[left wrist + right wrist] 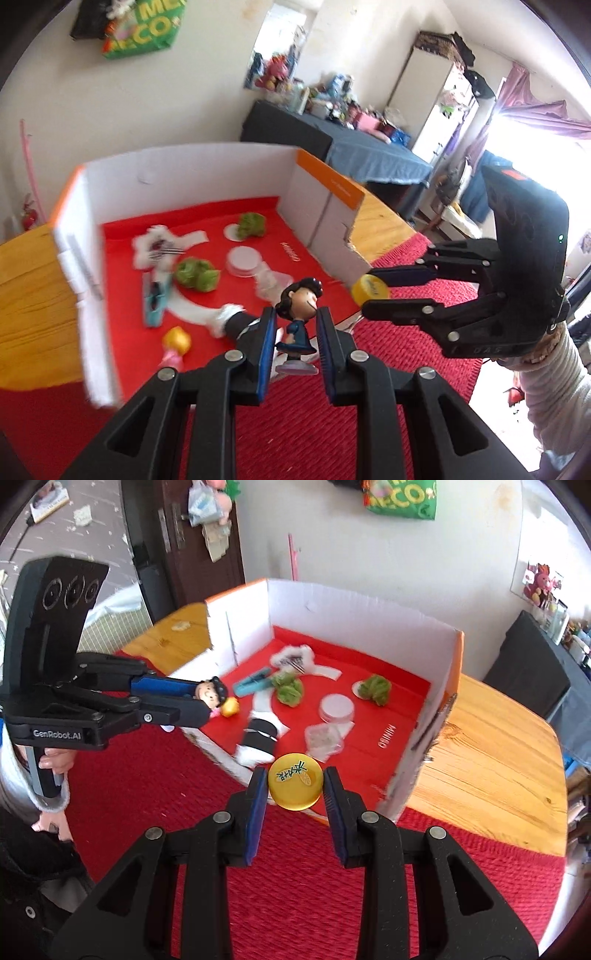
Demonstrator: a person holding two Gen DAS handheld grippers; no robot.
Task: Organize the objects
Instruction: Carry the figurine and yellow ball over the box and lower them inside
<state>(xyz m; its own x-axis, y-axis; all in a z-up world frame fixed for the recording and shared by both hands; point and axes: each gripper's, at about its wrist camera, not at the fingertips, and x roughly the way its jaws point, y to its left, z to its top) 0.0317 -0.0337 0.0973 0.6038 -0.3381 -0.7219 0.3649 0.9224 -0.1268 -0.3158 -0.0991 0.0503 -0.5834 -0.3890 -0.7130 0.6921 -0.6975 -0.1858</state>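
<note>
My left gripper is shut on a small dark-haired figurine in a blue dress, held upright above the near edge of the open cardboard box. In the right wrist view that same left gripper comes in from the left with the figurine at its tips. My right gripper is shut on a round yellow cap printed with dark characters, just over the box's front wall. From the left wrist view, the right gripper and its yellow cap hang at the box's right corner.
The box has a red floor with two green pom-poms, a white round lid, a teal clip, a clear packet, a black-and-white sleeve toy and a small yellow toy. It sits on a wooden table with a red mat.
</note>
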